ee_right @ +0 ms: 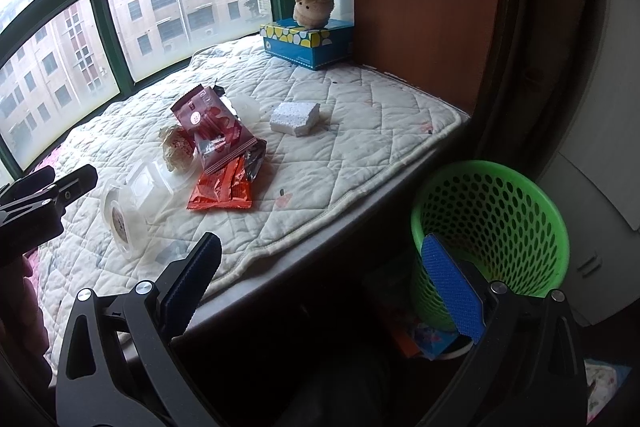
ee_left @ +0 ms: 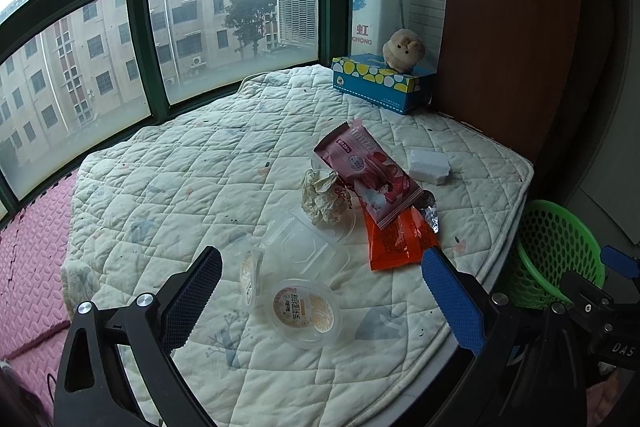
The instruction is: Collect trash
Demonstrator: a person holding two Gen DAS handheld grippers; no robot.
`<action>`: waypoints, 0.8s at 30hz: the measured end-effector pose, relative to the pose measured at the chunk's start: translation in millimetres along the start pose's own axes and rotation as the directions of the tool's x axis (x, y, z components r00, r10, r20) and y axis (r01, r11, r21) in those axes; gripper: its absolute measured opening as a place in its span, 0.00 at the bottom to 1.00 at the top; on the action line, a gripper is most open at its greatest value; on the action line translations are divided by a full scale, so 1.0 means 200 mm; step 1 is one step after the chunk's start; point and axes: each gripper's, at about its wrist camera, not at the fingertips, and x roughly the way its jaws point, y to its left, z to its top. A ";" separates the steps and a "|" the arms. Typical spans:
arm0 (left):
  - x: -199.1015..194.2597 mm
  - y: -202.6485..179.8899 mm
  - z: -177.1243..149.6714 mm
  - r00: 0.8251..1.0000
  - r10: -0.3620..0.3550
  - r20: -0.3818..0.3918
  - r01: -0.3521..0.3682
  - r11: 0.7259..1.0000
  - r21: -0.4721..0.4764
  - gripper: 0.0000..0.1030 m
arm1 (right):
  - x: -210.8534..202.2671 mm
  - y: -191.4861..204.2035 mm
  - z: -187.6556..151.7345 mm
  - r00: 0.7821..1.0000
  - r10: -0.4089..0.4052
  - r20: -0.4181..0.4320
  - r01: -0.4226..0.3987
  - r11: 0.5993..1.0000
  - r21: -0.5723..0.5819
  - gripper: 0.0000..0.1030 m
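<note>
Left wrist view shows the left gripper point(ee_left: 320, 291) spread wide and empty at the bottom of the frame, just over a round plastic cup point(ee_left: 306, 311) and a clear container point(ee_left: 304, 247). Farther up, at mid-frame, lie crumpled paper point(ee_left: 322, 197) and a pink wrapper point(ee_left: 370, 173) over an orange wrapper point(ee_left: 398, 241) on the quilted mat point(ee_left: 180, 167). The right gripper point(ee_right: 320, 285) is also wide and empty, beside the green basket point(ee_right: 492, 219) at right; I think the thin clear plastic may slip or crush if it is pinched off-centre.

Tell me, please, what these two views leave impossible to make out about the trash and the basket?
- Green basket: its bottom is hidden by its own wall in the right wrist view and largely blocked by the left tool in the left wrist view.
- Orange wrapper: partly covered by the pink wrapper; print too small.
- Clear plastic tray: edges hard to trace.
- Items under the ledge: too dark in the right wrist view.
</note>
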 end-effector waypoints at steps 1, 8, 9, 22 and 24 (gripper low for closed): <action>0.00 0.00 0.00 1.000 -0.001 0.000 0.001 1.000 -0.001 0.94 | 0.00 0.00 0.00 1.000 0.001 0.000 -0.001 1.000 0.001 0.96; 0.02 -0.01 0.01 1.000 -0.004 -0.002 0.004 1.000 0.003 0.94 | 0.00 -0.02 0.01 1.000 -0.003 0.003 0.003 1.000 0.009 0.96; 0.02 -0.01 0.02 1.000 -0.005 -0.002 0.005 1.000 0.002 0.94 | 0.00 -0.02 0.01 1.000 -0.003 0.003 0.002 1.000 0.010 0.96; 0.03 -0.01 0.04 1.000 0.000 -0.003 0.000 1.000 0.002 0.94 | 0.03 -0.01 0.03 1.000 0.008 0.004 -0.008 1.000 -0.001 0.96; 0.04 -0.01 0.05 1.000 -0.001 -0.005 0.001 1.000 -0.004 0.94 | 0.04 0.00 0.04 1.000 0.011 0.003 -0.011 1.000 -0.004 0.96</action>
